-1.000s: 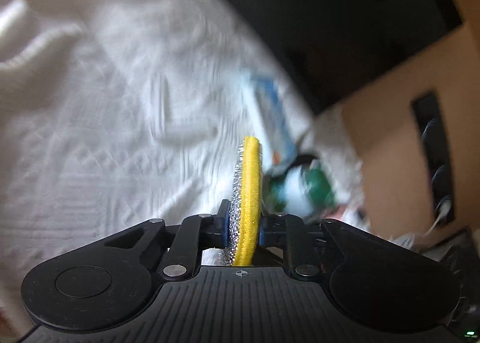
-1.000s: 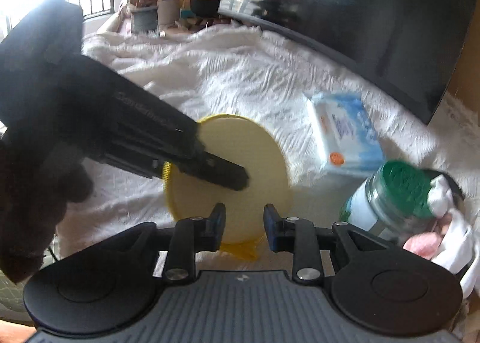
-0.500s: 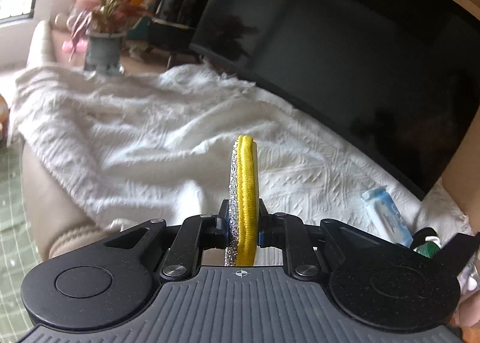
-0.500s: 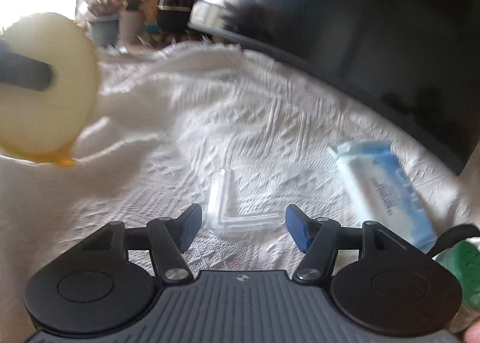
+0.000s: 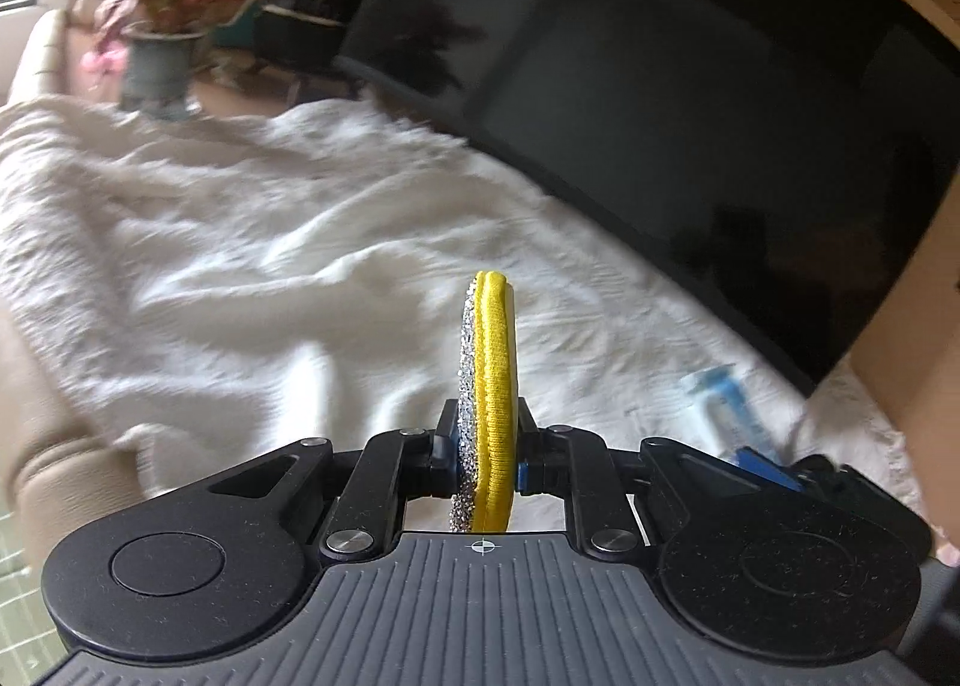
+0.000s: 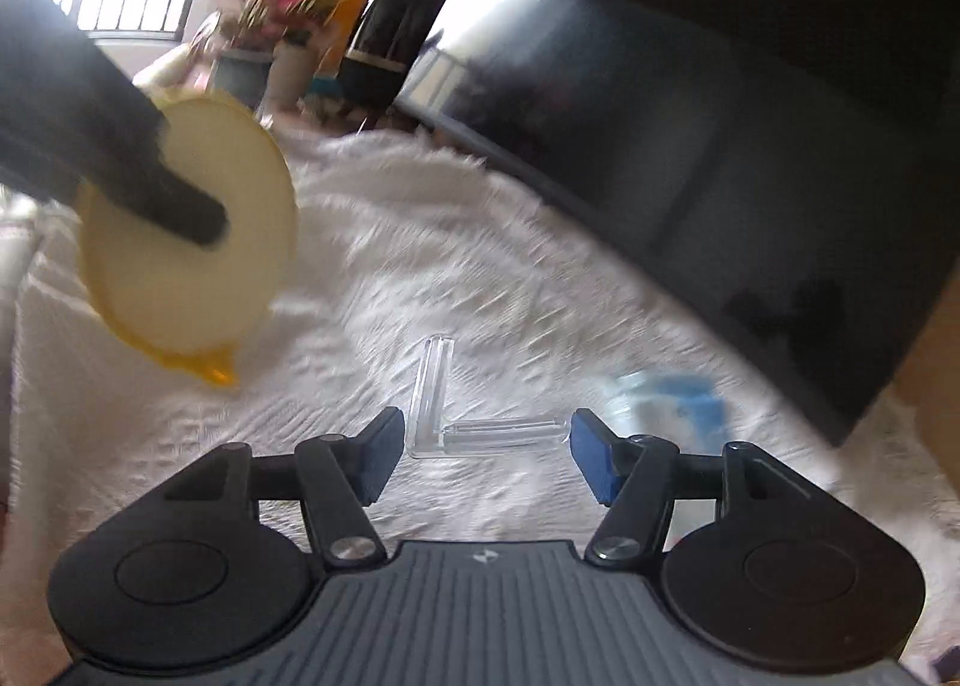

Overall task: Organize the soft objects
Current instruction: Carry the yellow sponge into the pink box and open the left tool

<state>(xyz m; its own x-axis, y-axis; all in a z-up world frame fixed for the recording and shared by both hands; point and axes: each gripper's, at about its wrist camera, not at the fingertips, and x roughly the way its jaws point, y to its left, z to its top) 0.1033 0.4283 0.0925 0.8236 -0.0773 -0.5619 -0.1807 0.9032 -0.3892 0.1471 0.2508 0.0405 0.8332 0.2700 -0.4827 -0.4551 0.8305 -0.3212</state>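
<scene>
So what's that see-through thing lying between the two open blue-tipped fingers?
In the right wrist view, a clear L-shaped plastic piece lies on the white blanket, just ahead of the open right gripper.

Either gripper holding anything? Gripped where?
Left gripper pinches the round yellow scrub pad across its flat faces, near the lower edge. Right gripper is open, empty.

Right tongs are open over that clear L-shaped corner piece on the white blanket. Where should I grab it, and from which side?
Take the clear corner piece by the leg lying crosswise in front of the right tongs. Come straight down from above with the jaws turned to close across that leg's narrow width. It lies flat on the blanket, and the bend looks bulkier than the thin straight leg.
</scene>
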